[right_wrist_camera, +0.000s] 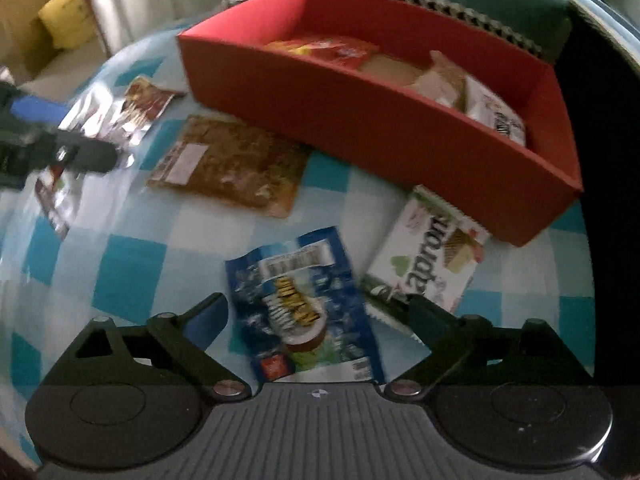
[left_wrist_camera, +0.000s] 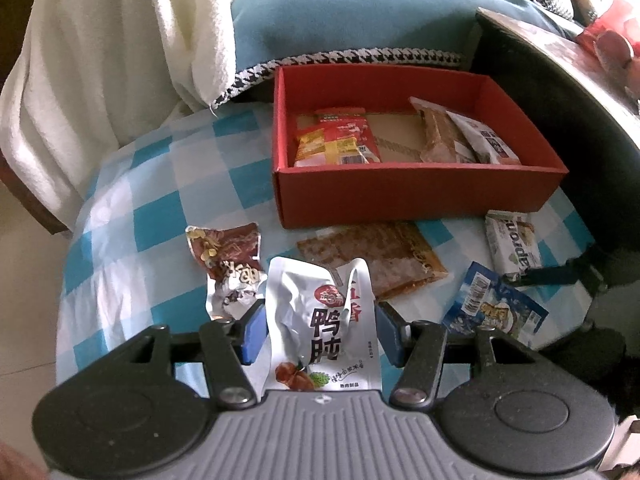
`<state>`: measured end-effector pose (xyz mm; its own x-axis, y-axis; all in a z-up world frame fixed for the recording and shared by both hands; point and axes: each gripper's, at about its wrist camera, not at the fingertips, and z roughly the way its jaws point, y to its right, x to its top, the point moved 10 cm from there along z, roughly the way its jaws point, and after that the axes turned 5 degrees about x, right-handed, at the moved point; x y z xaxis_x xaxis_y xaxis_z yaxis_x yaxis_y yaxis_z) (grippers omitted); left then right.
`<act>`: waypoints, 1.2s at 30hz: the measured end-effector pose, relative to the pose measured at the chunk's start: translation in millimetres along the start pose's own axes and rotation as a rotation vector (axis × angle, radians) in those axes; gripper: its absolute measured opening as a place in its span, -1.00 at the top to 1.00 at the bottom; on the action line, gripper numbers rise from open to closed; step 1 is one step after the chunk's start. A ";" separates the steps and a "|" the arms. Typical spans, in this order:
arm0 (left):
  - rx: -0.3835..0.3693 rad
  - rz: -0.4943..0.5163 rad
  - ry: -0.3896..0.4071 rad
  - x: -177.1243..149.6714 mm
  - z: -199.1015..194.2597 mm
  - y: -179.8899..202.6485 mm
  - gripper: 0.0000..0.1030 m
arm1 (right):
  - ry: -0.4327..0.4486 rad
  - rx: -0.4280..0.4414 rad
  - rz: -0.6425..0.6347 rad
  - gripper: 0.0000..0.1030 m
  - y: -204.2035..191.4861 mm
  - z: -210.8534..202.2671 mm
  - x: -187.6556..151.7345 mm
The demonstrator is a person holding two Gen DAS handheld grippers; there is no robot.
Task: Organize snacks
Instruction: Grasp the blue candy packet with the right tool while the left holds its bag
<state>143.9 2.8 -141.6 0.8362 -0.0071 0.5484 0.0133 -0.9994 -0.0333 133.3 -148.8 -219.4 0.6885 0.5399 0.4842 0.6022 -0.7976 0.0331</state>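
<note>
A red box (left_wrist_camera: 416, 192) on the blue-checked cloth holds several snack packs; it also shows in the right wrist view (right_wrist_camera: 360, 128). My left gripper (left_wrist_camera: 320, 320) is shut on a silver duck snack pouch (left_wrist_camera: 320, 320) and holds it in front of the box. My right gripper (right_wrist_camera: 316, 312) is open, its fingers on either side of a blue snack packet (right_wrist_camera: 304, 304) lying on the cloth. A white wafer pack (right_wrist_camera: 432, 256), a brown flat pack (right_wrist_camera: 228, 164) and a dark red-silver pack (left_wrist_camera: 228, 260) lie loose in front of the box.
A white towel (left_wrist_camera: 100, 60) and a teal cushion (left_wrist_camera: 352, 12) lie behind the table. A dark table edge (left_wrist_camera: 560, 92) rises at the right. In the right wrist view the left gripper (right_wrist_camera: 48, 148) shows at far left.
</note>
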 end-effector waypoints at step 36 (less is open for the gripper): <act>0.000 0.083 -0.070 -19.0 21.3 12.2 0.03 | 0.003 0.012 0.061 -0.45 -20.1 -3.9 -15.0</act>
<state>139.9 -8.6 -170.3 0.8705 -0.0876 0.4843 -0.0575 -0.9954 -0.0767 109.3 -141.9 -224.0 0.7233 0.4893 0.4873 0.5636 -0.8260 -0.0071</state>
